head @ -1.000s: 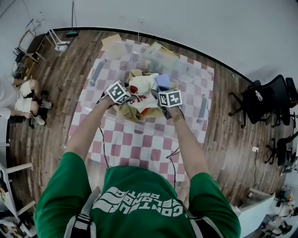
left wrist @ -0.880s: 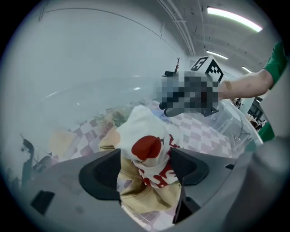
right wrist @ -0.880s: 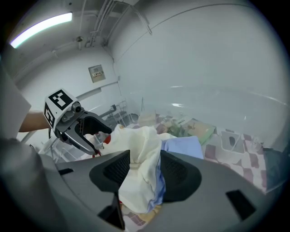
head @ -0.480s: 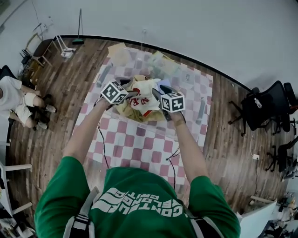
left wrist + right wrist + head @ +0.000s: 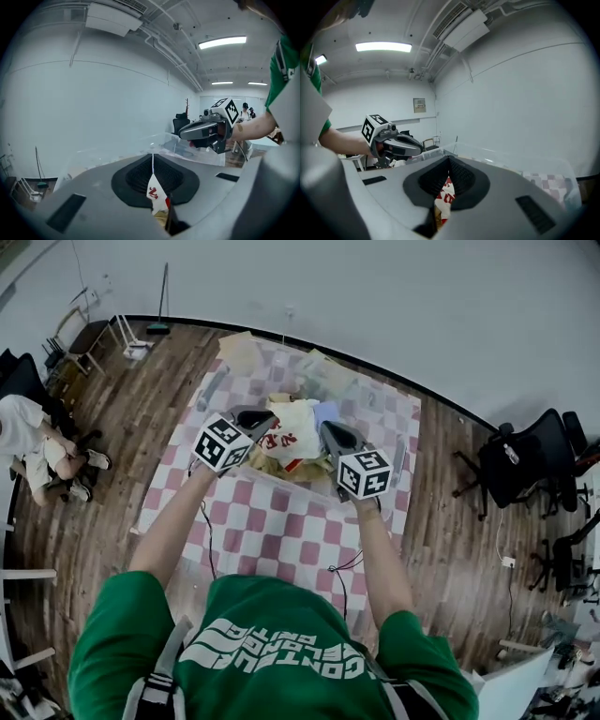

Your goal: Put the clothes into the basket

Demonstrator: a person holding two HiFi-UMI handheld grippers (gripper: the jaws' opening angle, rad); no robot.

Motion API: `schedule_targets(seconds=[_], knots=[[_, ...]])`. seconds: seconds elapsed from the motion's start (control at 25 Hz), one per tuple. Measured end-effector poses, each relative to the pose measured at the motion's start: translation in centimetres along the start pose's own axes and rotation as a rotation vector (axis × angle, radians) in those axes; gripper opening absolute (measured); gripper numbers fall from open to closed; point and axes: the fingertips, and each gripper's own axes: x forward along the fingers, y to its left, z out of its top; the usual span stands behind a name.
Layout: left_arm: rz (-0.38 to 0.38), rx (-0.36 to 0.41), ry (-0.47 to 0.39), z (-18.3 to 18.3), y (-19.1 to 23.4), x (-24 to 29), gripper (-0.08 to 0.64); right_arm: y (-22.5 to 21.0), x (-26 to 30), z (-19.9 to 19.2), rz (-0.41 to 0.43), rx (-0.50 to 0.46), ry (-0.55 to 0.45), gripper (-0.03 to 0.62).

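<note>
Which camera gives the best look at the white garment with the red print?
The head view: the white garment hangs spread between the left gripper and right gripper above the checkered table. The left gripper view shows only a pinched corner, the right gripper view likewise, between jaws that have just closed on it.

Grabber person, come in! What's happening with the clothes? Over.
Left gripper, right gripper: fingers just closed, both pinching the white red-printed garment. Garment held above the clothes pile. Clear basket just beyond; nothing seen blocking.
</note>
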Motion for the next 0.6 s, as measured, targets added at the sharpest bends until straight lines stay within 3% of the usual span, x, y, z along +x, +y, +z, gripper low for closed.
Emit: schedule_targets(seconds=[0.24, 0.6], knots=[[-0.043, -0.074, -0.102, 1.1, -5.0, -2.1, 0.003, 2.6, -4.5, -0.3, 0.005, 0.016, -0.037, 0.008], [-0.115, -0.158, -0.146, -1.4, -12.2, -3.3, 0.003, 5.7, -9.2, -5.6, 0.003, 0.041, 0.022, 0.008]])
